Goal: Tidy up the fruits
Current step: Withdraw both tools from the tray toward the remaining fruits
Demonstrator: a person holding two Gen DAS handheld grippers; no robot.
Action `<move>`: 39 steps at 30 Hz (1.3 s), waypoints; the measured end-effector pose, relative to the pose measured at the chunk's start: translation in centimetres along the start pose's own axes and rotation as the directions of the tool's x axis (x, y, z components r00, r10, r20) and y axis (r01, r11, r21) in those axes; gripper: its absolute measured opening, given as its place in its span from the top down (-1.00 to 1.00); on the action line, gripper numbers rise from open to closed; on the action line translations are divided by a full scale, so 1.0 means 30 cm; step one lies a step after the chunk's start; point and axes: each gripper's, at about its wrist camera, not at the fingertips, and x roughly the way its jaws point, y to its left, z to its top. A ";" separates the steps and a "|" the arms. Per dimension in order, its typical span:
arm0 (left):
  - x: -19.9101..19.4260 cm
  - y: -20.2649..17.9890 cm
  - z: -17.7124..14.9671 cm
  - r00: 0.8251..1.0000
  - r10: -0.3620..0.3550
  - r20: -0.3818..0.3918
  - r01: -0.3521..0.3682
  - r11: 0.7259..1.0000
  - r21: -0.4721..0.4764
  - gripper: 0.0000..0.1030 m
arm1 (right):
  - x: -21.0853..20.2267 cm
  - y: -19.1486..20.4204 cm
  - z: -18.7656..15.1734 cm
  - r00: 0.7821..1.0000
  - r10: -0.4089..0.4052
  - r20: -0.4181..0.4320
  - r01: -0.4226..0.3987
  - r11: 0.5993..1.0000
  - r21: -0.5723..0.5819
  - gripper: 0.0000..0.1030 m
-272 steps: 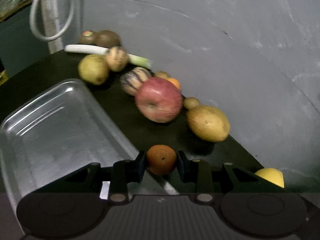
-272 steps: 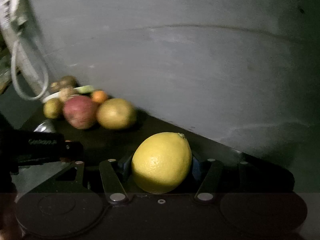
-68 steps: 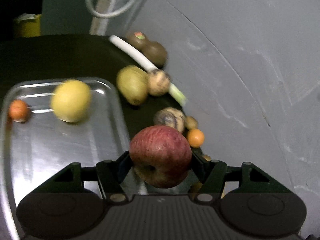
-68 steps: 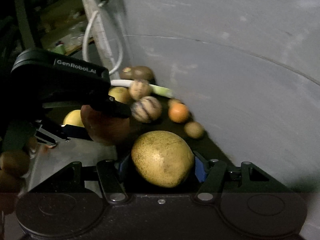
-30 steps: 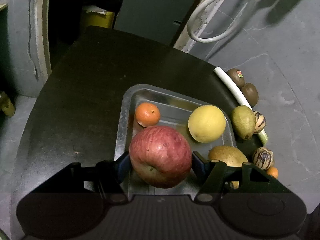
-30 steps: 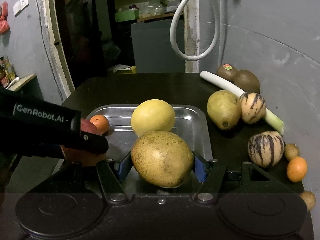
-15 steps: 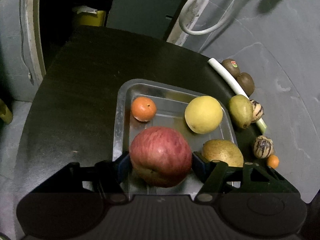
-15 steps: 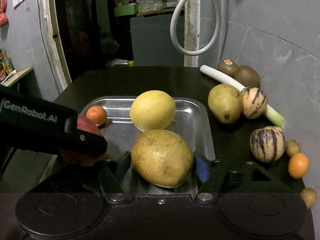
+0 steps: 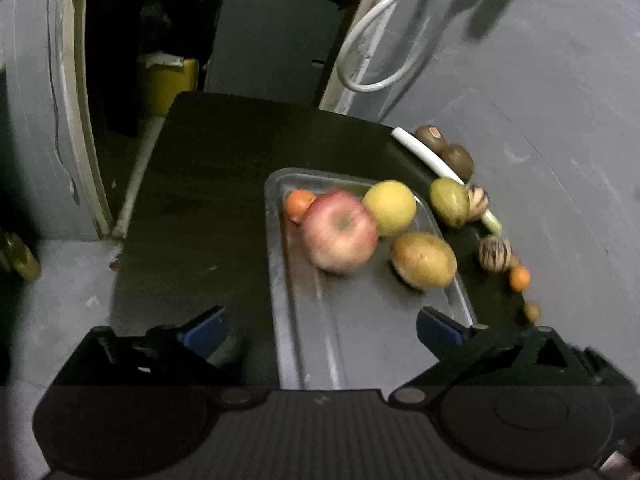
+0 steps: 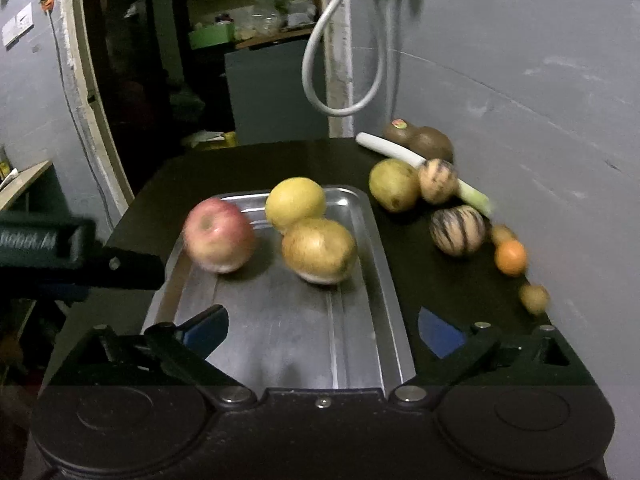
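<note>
Grey plaster walls enclose a dark table [image 10: 256, 168] carrying a metal tray [image 10: 360, 216]. Both jaw sets have just been opening: the left gripper [image 9: 320, 326] and right gripper [image 10: 322, 326] stand wide and empty above the tray's near end. One second ago each clamped a fruit; now the red apple [image 9: 340, 232] and the brown pear [image 9: 424, 260] lie inside the tray, beside the yellow citrus [image 9: 390, 208] and a small orange [image 9: 298, 204]. Judgement: four fruits sorted. Right of the tray, outstanding: a green pear [image 10: 394, 186], two striped melons, two kiwis, a leek [image 10: 420, 160], another orange [image 10: 510, 258]. A white hose [image 10: 344, 60] hangs beyond the tray.
</note>
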 end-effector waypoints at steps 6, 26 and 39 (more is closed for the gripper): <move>-0.101 0.020 -0.109 0.999 0.030 -0.014 -0.029 0.996 0.085 -0.99 | -0.150 0.036 -0.069 0.999 -0.040 -0.026 0.040 0.999 0.013 -0.99; -0.158 -0.039 -0.341 0.983 0.117 -0.143 -0.064 0.942 0.330 -0.99 | -0.356 -0.087 -0.352 0.958 -0.206 -0.198 0.238 0.959 0.154 -0.99; 0.009 -0.249 -0.246 0.981 0.088 -0.170 -0.013 0.916 0.401 -0.99 | -0.306 -0.299 -0.233 0.960 -0.257 -0.108 0.278 0.916 0.289 -0.99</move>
